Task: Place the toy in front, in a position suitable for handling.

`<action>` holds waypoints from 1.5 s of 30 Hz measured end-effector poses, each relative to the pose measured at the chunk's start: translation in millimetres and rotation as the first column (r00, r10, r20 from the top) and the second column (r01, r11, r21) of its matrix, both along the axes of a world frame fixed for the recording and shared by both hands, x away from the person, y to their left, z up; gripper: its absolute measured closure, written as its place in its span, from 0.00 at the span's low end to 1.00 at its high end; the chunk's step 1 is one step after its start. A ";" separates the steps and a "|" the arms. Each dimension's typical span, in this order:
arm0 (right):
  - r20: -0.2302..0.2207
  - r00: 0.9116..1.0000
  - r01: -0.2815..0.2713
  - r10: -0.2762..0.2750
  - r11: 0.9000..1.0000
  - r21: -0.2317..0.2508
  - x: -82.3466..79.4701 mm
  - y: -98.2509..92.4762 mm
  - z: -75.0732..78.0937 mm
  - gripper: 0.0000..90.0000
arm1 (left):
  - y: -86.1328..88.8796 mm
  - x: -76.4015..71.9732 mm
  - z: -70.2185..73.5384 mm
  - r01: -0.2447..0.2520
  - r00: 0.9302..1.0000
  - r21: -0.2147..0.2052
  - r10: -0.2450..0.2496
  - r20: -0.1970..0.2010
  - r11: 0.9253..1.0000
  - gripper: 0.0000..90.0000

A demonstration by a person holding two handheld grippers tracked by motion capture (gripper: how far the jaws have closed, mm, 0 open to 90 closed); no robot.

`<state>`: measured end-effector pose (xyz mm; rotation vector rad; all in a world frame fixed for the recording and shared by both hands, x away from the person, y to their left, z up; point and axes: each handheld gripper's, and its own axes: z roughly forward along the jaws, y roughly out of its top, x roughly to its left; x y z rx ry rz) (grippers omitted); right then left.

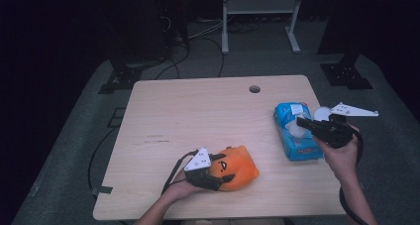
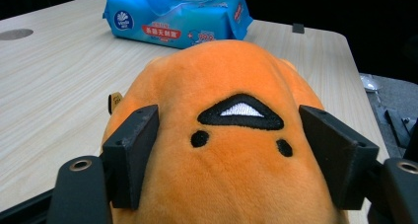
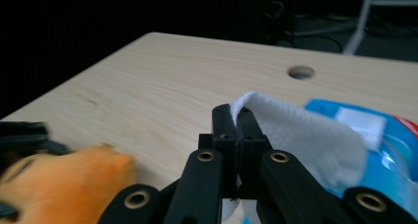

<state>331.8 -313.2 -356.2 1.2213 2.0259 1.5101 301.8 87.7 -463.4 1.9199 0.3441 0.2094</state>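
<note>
Pinched wipe (image 3: 296,135) above blue pack (image 3: 394,155)

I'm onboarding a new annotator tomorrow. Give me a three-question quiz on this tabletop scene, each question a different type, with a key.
1. True or false: the left gripper has its jaws at the sides of the orange plush toy.
2. What does the right gripper pinch?
A. wet wipe
B. cable
C. plush toy
3. What colour is the wipes pack?

Key: 1 true; 2 A, a white wet wipe; 3 blue.
</note>
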 end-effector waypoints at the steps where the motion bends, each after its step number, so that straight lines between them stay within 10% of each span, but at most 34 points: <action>1: 0.036 0.998 -0.046 0.046 0.999 -0.018 -11.0 9.3 9.7 0.99 | 0.3 0.1 0.3 -0.001 1.000 0.004 0.001 0.002 1.000 0.28; 6: 0.082 0.983 -0.157 0.163 0.985 -0.073 -40.4 31.6 26.1 0.99 | 0.4 0.2 0.7 -0.001 1.000 0.012 0.001 0.007 1.000 0.28; 12: 0.089 0.945 -0.308 0.313 0.949 -0.074 -71.3 55.5 36.7 0.99 | 0.3 1.2 0.2 -0.001 1.000 0.005 0.001 0.004 1.000 0.27; 17: 0.081 0.884 -0.459 0.460 0.888 -0.025 -90.0 79.4 40.7 0.99 | 0.2 1.3 -0.1 -0.001 1.000 0.003 0.001 0.005 1.000 0.27; 22: 0.107 0.866 -0.491 0.489 0.871 -0.003 -81.9 93.1 39.5 0.99 | 0.5 1.4 -0.3 0.001 1.000 0.001 -0.001 0.005 1.000 0.27; 29: 0.109 0.874 -0.475 0.473 0.880 -0.016 -55.3 108.6 34.0 0.99 | 0.9 1.2 -0.3 0.005 1.000 0.001 -0.005 0.004 1.000 0.26; 37: -0.033 0.916 -0.401 0.400 0.909 -0.113 -37.1 102.3 -33.6 0.98 | 1.1 1.1 -0.8 0.004 1.000 -0.003 -0.004 0.007 1.000 0.26; 45: -0.097 0.914 -0.404 0.393 0.898 -0.176 -42.5 102.5 -71.8 0.80 | 0.2 1.1 -1.7 0.004 1.000 -0.002 -0.004 0.010 1.000 0.25</action>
